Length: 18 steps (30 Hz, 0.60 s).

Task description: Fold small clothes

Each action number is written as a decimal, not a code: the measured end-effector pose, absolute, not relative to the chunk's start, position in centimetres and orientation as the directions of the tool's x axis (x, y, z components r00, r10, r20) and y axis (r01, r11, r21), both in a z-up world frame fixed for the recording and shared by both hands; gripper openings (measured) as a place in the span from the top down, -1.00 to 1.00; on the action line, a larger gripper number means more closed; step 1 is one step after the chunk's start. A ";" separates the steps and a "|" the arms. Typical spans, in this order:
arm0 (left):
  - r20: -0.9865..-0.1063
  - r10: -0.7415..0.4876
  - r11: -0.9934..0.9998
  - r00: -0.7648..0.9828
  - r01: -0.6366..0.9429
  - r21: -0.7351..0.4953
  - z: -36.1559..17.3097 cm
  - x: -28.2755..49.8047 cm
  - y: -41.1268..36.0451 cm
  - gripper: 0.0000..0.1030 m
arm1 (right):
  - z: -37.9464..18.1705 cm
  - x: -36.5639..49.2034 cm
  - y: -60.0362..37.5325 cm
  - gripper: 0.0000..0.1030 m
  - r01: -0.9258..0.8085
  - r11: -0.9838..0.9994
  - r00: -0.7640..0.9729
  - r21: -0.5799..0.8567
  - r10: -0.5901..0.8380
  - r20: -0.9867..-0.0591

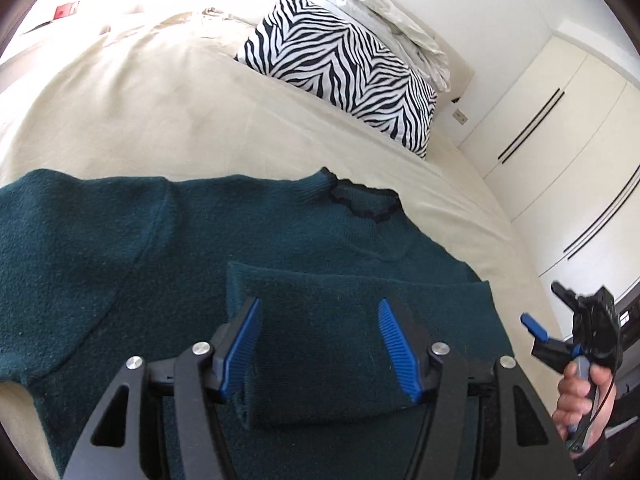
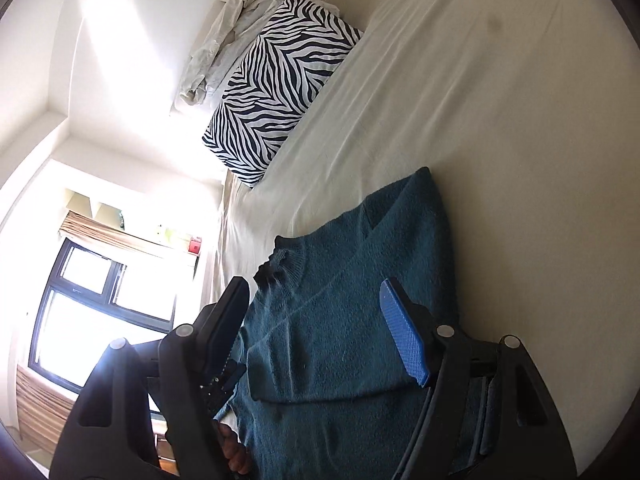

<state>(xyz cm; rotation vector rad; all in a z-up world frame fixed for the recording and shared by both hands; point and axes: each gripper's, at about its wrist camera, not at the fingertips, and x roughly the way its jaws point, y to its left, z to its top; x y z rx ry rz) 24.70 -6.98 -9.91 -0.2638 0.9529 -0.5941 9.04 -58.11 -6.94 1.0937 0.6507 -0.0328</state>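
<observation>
A dark teal knit sweater (image 1: 120,264) lies flat on the cream bed sheet (image 1: 160,112), collar (image 1: 364,204) toward the pillows. One sleeve (image 1: 340,320) is folded across the body. My left gripper (image 1: 318,320) is open just above the folded sleeve, holding nothing. My right gripper (image 1: 544,320) shows at the right edge of the left wrist view, held in a hand, off the bed's side. In the right wrist view the right gripper (image 2: 312,300) is open over the sweater (image 2: 340,340), empty, and the collar (image 2: 280,260) lies ahead.
A zebra-print pillow (image 1: 344,68) lies at the head of the bed with rumpled white bedding (image 1: 384,16) behind it. White wardrobe doors (image 1: 560,128) stand right of the bed. A window (image 2: 88,312) lies beyond the far side.
</observation>
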 end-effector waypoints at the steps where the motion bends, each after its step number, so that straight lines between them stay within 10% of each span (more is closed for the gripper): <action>1: -0.709 -0.570 0.819 0.415 0.349 -0.454 -10.9 24.9 -7.5 -0.21 | -7.5 10.2 -58.8 -0.32 0.345 0.473 0.808 0.811 0.290 -0.513; 18: -0.659 -0.616 0.784 0.432 0.418 -0.459 -12.8 24.7 -8.2 -0.45 | -12.5 7.9 -57.5 -0.33 0.327 0.459 0.747 0.826 0.410 -0.523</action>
